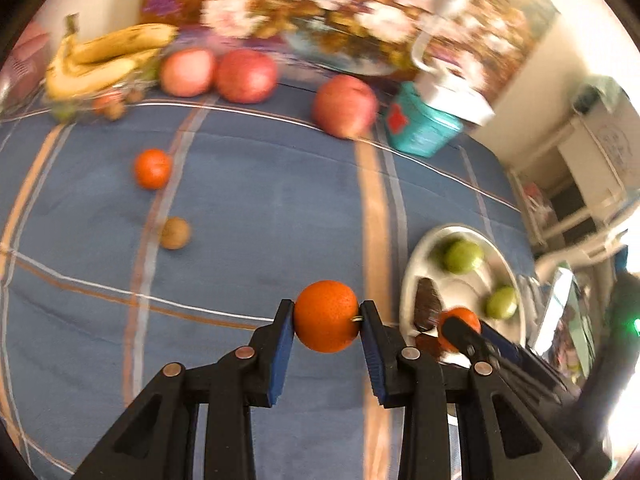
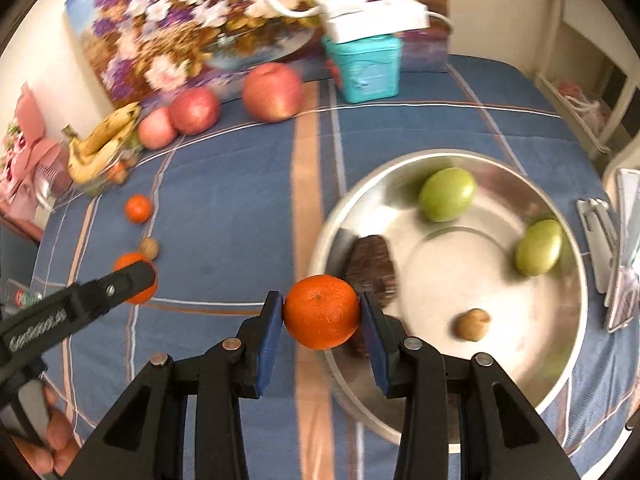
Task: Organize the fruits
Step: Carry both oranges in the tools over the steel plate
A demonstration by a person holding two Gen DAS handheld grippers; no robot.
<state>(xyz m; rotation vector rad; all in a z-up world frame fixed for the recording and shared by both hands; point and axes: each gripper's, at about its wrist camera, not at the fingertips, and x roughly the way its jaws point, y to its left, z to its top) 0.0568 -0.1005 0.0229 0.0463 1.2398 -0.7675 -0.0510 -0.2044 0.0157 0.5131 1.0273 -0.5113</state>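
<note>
Left gripper (image 1: 327, 316): pads clamped on one orange (image 1: 327, 316), held above the blue striped cloth (image 1: 248, 208). Right gripper (image 2: 322, 312): pads clamped on a second orange (image 2: 322, 312), at the near rim of the metal plate (image 2: 560, 352) holding two green fruits (image 2: 447, 194).

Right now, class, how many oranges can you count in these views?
3: one in the left gripper, one in the right gripper, one loose orange on the blue cloth near the bananas. Others may be hidden.
</note>
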